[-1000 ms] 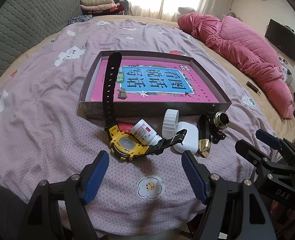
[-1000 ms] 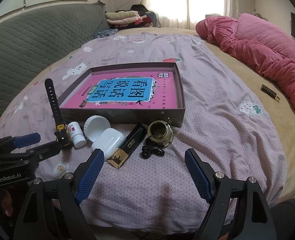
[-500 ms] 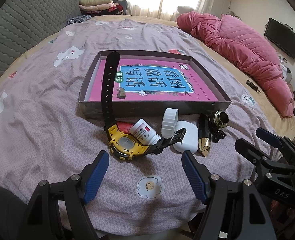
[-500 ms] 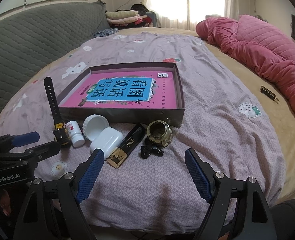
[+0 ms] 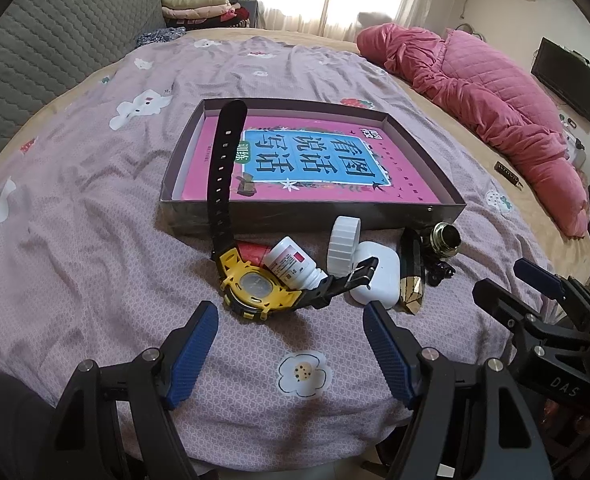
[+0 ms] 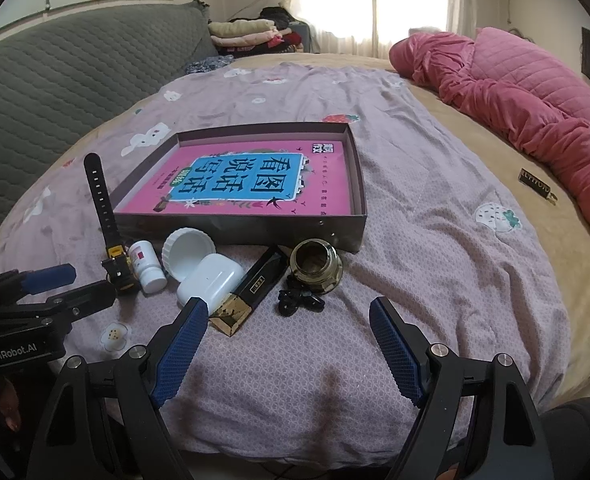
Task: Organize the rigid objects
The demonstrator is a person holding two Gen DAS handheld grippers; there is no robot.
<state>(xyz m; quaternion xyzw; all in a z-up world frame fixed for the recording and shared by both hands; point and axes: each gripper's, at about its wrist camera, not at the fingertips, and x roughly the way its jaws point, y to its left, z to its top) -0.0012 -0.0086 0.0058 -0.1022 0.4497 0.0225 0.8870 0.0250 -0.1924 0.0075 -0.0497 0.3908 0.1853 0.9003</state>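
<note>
A shallow box (image 5: 315, 216) (image 6: 255, 224) holding a pink and blue book lies on the bed. In front of it lie a yellow watch (image 5: 255, 290) (image 6: 117, 264) with its black strap standing up, a small white pill bottle (image 5: 293, 266) (image 6: 145, 266), a white lid (image 5: 345, 246) (image 6: 189, 254), a white earbud case (image 5: 379, 276) (image 6: 211, 280), a black and gold slim box (image 5: 411, 276) (image 6: 251, 292), a brass jar (image 5: 445, 238) (image 6: 315, 266) and small black pieces (image 6: 299, 302). My left gripper (image 5: 291, 354) is open just short of the watch. My right gripper (image 6: 289, 348) is open just short of the slim box.
A pink quilt (image 5: 495, 96) (image 6: 527, 96) lies along the right of the bed. A grey padded headboard (image 6: 75, 80) stands at the left. A small dark remote-like bar (image 6: 537, 188) lies on the right. Folded clothes (image 5: 199, 6) sit at the far end.
Both views have shifted very slightly; the objects sit a touch nearer. Nothing was taken hold of or moved.
</note>
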